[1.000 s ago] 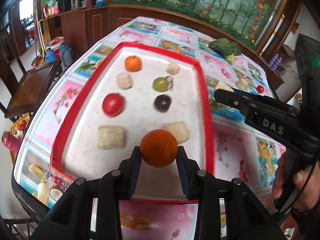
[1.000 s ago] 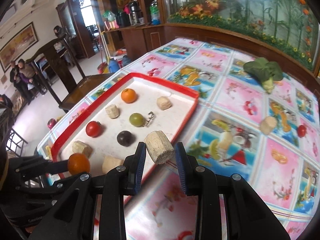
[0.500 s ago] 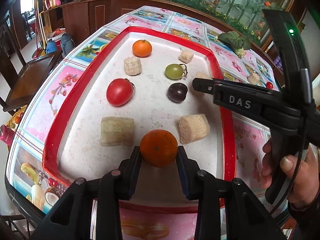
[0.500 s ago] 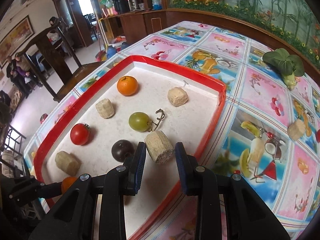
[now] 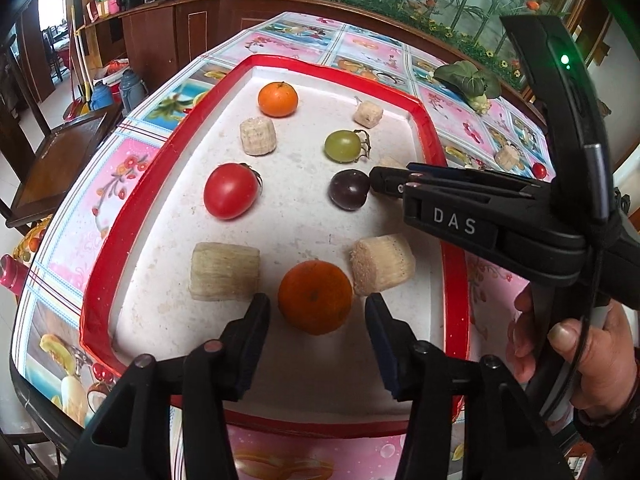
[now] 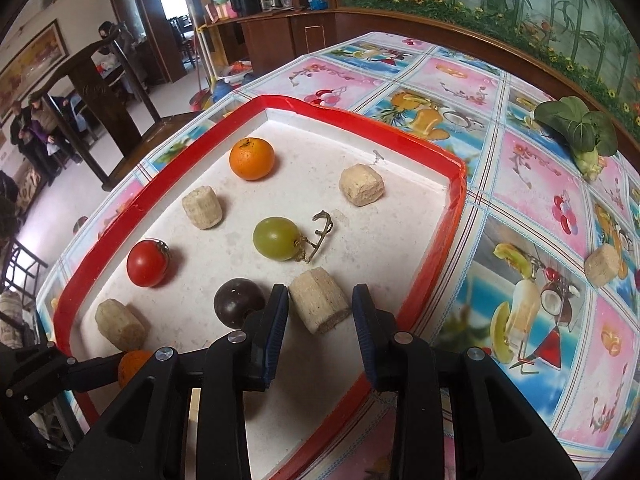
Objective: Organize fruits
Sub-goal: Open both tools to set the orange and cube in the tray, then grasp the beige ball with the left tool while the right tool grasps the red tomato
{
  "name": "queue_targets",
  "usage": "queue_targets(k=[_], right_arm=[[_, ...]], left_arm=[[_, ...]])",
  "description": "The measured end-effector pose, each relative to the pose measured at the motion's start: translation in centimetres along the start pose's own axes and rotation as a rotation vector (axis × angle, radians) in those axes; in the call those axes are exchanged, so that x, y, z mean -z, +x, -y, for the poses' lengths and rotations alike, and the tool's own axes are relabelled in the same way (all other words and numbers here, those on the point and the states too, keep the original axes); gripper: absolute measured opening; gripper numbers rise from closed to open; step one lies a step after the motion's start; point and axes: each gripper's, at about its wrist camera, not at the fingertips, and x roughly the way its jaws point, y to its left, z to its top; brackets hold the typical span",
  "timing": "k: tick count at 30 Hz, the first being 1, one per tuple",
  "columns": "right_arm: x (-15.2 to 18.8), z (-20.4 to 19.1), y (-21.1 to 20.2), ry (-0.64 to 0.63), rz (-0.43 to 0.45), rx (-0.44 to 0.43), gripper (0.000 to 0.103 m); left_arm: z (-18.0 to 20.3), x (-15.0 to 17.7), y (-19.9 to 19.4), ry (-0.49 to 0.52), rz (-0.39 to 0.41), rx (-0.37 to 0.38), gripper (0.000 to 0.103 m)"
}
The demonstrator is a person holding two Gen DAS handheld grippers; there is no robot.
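Observation:
A red-rimmed white tray holds the fruits. My left gripper is open, its jaws apart on either side of an orange that rests on the tray floor. My right gripper is open around a pale sugarcane piece lying on the tray next to a dark plum. The tray also holds a second orange, a red tomato, a green grape and several more cane pieces.
On the patterned tablecloth right of the tray lie a cane piece, a small red fruit and a leafy green vegetable. A wooden chair stands off the table's left edge. A wooden counter runs behind.
Both grippers have opened and let go: the orange and the cane piece now rest on the tray. The right gripper moved left over the tray beforehand.

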Motion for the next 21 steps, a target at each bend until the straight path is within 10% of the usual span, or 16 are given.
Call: queue_targets(k=[21], right_arm=[[4.9,3.0,-7.8,0.035,0.06,-0.011,0.038]], left_arm=[[4.4,-0.1,-3.0,0.074,0.064,-0.092,0.075]])
